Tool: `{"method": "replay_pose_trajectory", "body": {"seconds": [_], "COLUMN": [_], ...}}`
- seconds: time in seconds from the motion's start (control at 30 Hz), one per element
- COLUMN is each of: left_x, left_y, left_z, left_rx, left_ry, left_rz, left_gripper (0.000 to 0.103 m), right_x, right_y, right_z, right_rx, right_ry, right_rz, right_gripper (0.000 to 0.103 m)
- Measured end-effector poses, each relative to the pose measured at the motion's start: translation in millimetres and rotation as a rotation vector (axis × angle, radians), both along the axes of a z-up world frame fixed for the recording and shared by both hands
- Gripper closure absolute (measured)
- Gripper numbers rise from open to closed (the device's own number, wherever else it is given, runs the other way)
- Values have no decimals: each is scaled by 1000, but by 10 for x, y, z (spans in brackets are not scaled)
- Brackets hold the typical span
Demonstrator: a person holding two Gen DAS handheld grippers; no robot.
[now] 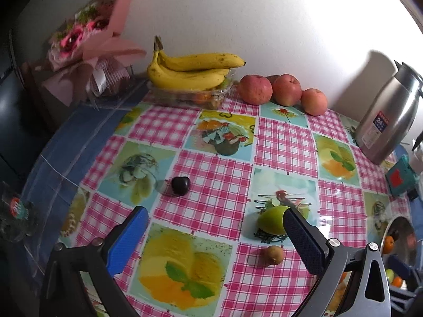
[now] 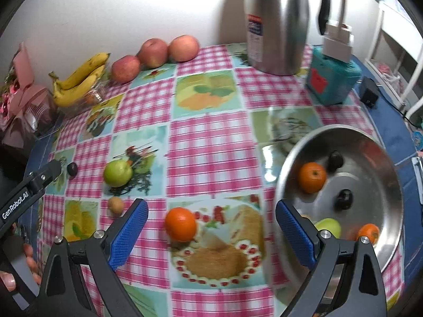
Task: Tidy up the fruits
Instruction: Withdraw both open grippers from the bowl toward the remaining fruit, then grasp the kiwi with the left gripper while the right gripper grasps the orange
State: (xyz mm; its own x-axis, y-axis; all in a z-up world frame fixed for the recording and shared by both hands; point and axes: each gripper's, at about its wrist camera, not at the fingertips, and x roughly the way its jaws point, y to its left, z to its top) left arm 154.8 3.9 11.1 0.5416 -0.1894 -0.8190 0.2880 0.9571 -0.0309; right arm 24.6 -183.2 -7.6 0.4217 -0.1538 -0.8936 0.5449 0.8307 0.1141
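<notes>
On the checked tablecloth (image 2: pixel 211 155) four loose fruits are lying: one green apple (image 2: pixel 117 173), one orange (image 2: pixel 181 224), one dark plum (image 1: pixel 180 185), one small brown fruit (image 2: pixel 115 205). The steel bowl (image 2: pixel 380 251) is holding two oranges, two dark plums, one green fruit. Three red apples (image 1: pixel 286 89) and one banana bunch (image 1: pixel 190 72) are sitting by the wall. Left gripper (image 1: pixel 214 240) and right gripper (image 2: pixel 211 231) are both gaping wide, gripping nothing.

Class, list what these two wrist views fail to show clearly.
- Clear plastic box: left view, contents hidden beneath the yellow banana bunch.
- Round steel bowl: left view, cut by the edge and gripper frame.
- Silver thermos label: right view, text blurred.
- Green apple in the bowl: right gripper finger covers part.
</notes>
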Motion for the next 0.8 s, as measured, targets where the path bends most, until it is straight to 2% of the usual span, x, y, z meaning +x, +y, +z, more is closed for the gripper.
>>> {"method": "replay_pose_trajectory", "body": {"seconds": [0.23,0.33,0.63,0.67,0.8], "left_x": [28,34,5,-3,-28], "left_y": [-96,-167,-313,-312,-344], "left_z": [-198,-364,-705,-727,-748], "left_rx": [-58,-116,-99,-103,-116], "left_ry": [87,179,301,304,322], "left_rz": [-49,-92,-101,-100,-117], "left_gripper": [0,0,1,2,18], "right_x": [140,184,243,245,255], "right_y": [172,196,217,212,203], "right_z": [-95,-183,-482,-496,-533], "right_rx": [8,16,39,41,49], "right_ry": [7,21,90,95,104], "right_rz": [59,73,91,90,90], "right_gripper": [6,6,6,6,7]}}
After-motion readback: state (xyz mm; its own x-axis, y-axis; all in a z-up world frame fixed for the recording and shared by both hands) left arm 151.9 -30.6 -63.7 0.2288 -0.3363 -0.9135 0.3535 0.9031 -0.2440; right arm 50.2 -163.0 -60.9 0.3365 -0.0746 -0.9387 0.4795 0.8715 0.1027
